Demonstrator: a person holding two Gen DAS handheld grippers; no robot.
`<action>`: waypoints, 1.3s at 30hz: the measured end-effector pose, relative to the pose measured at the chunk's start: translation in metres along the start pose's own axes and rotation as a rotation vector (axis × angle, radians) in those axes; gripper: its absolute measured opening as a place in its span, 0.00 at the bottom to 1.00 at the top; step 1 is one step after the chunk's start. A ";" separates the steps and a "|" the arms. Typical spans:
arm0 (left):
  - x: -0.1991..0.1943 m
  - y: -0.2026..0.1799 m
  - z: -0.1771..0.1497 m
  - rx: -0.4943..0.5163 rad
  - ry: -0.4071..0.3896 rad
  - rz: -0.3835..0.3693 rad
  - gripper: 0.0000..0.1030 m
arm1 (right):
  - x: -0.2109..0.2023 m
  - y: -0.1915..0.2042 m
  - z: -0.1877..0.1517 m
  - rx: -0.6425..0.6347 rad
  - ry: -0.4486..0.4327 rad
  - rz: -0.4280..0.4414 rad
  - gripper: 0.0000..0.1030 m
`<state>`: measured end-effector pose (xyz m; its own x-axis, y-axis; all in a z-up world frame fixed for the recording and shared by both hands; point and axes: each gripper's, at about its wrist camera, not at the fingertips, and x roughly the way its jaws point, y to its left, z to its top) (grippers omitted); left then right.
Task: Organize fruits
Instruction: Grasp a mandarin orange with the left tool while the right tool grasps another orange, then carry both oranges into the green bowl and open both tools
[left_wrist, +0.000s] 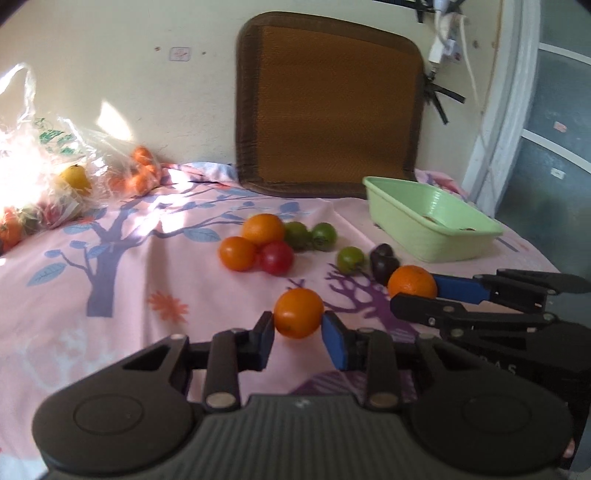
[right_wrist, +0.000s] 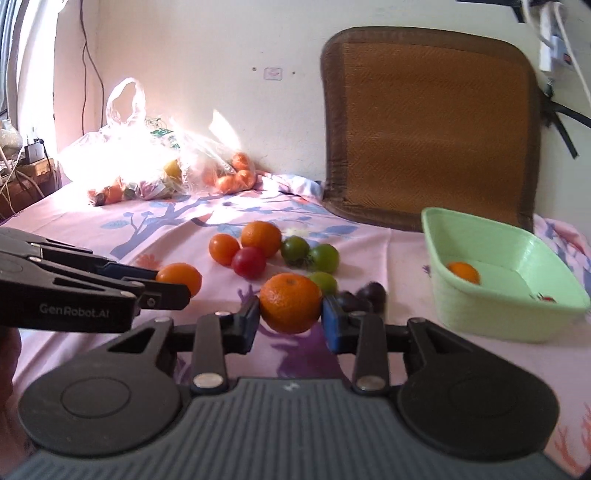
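- The small round orange fruit (left_wrist: 298, 313) sits clamped between the pads of the left gripper (left_wrist: 297, 334), lifted above the pink tree-printed cloth (left_wrist: 122, 295).
- The larger dimpled orange (right_wrist: 290, 303) is pinched likewise by the right gripper (right_wrist: 291, 320); both tools are closed on fruit, side by side.
- The pale green plastic basin (right_wrist: 517, 314) stands to the right and already contains one orange fruit (right_wrist: 463, 272).
- Judged step: carry each fruit over the basin rim and lower it before loosening the grip, one gripper at a time so the tools do not collide; a firm but light squeeze avoids bruising.
- Loose fruit remain on the cloth: a cluster of oranges, a red tomato (right_wrist: 248, 262) and green round fruits (right_wrist: 324, 258).
- The dark purple fruits (right_wrist: 364, 295) are blurred and partly hidden behind the right gripper's finger; their kind cannot be told.
- The clear plastic bags of fruit (right_wrist: 147, 166) are washed out by sunlight; their contents are partly unreadable.
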<state>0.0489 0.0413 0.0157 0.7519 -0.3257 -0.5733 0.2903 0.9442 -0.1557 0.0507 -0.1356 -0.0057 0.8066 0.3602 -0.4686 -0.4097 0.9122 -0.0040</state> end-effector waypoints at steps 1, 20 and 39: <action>-0.001 -0.011 -0.002 0.021 0.002 -0.017 0.28 | -0.008 -0.006 -0.007 0.020 0.004 -0.018 0.38; 0.016 -0.093 -0.020 0.175 0.054 -0.030 0.31 | -0.053 -0.050 -0.055 0.160 0.025 -0.138 0.40; 0.014 -0.097 -0.025 0.205 0.054 -0.025 0.29 | -0.057 -0.054 -0.058 0.168 0.025 -0.126 0.42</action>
<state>0.0163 -0.0537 0.0027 0.7118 -0.3403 -0.6144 0.4267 0.9044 -0.0065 0.0021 -0.2164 -0.0304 0.8352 0.2383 -0.4957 -0.2279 0.9702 0.0824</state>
